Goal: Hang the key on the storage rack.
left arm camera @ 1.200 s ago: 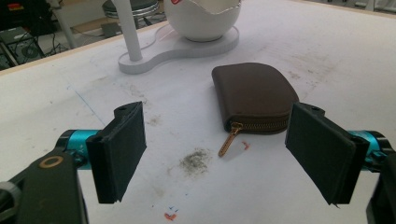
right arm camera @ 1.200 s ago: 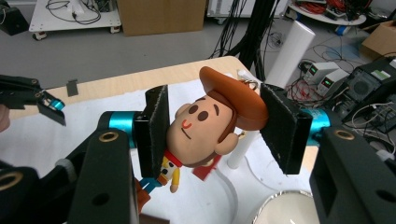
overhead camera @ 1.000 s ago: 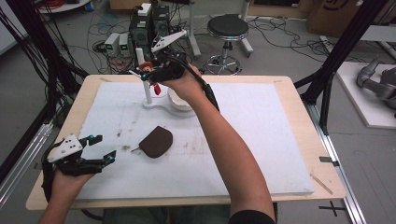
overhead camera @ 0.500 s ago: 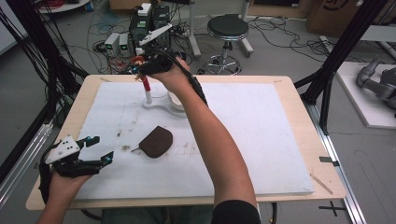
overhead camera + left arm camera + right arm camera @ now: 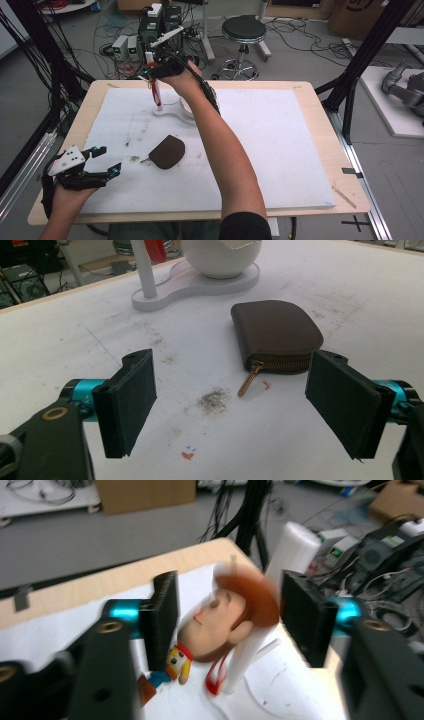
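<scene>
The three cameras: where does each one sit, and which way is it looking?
High view: above the person's side, looking forward and down on the table; both forearms enter from below.
Left gripper view: on the left gripper, facing the brown pouch between open jaws.
Right gripper view: on the right gripper, facing a toy figure by the white stand.
Shared: pouch and stand appear in the high and left gripper views.

looks like a robotics lab or test workshop. black metal frame posts (image 5: 40, 75) around a pale wooden table (image 5: 320, 145) with a white foam-board top, tangled black cables (image 5: 300, 35) and small grey power boxes (image 5: 126, 47) on the grey floor. also a round black stool (image 5: 243, 29), brown cardboard boxes (image 5: 357, 17), and a grey robot arm (image 5: 402, 90) lying at the side.
</scene>
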Demonstrator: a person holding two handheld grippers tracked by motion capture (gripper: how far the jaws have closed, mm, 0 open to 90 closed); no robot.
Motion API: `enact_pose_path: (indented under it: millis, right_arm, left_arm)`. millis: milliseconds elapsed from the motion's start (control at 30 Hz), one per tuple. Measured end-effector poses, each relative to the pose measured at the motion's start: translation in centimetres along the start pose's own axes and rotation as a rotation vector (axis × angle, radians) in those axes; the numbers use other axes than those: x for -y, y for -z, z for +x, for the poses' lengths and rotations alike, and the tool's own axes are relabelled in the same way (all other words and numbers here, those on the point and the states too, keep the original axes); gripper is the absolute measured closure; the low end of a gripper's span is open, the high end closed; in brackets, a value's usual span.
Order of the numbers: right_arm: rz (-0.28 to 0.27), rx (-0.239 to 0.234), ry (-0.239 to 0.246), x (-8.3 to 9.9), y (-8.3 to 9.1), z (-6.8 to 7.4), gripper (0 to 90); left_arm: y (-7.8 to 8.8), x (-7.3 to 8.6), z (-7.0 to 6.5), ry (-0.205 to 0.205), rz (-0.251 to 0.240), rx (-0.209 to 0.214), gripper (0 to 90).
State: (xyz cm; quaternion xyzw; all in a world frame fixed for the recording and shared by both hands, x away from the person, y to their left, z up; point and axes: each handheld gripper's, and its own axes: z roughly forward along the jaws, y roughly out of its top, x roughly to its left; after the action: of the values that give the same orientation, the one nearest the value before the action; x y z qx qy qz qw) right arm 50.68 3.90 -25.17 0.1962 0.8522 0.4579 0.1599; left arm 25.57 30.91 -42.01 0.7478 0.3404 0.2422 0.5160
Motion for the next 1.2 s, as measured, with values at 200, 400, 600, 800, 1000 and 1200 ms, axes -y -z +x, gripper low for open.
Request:
enact_pose_path:
  millis: [200,400,600,800,1000,1200]
  right_arm:
    - [-0.045,0.016,-0.027,0.3,1.7,-0.4,31.1]
    - [-0.070,0.032,-0.028,1.2,3.6,-0.5,30.6]
    - [-0.092,0.023,-0.031,2.8,5.7,-0.3,30.5]
    - [-0.091,0.023,-0.036,4.9,7.8,-0.1,29.0]
    - [-0.085,0.013,-0.046,7.7,10.2,0.1,27.5]
    - [-0.091,0.008,-0.061,10.7,12.3,0.2,24.0]
  left_arm:
    - [-0.1,0.0,-0.1,-0.002,0.001,0.002,20.3]
    - [-0.3,0.0,-0.2,-0.007,0.005,0.011,20.4]
    - [-0.8,0.0,-0.2,-0.003,0.015,0.020,20.3]
    - [-1.9,-0.3,-0.5,-0.009,0.023,0.040,20.3]
    - [-2.5,-0.4,-0.4,-0.005,0.023,0.051,20.3]
    - [-3.1,-0.5,-0.5,0.005,0.031,0.067,20.3]
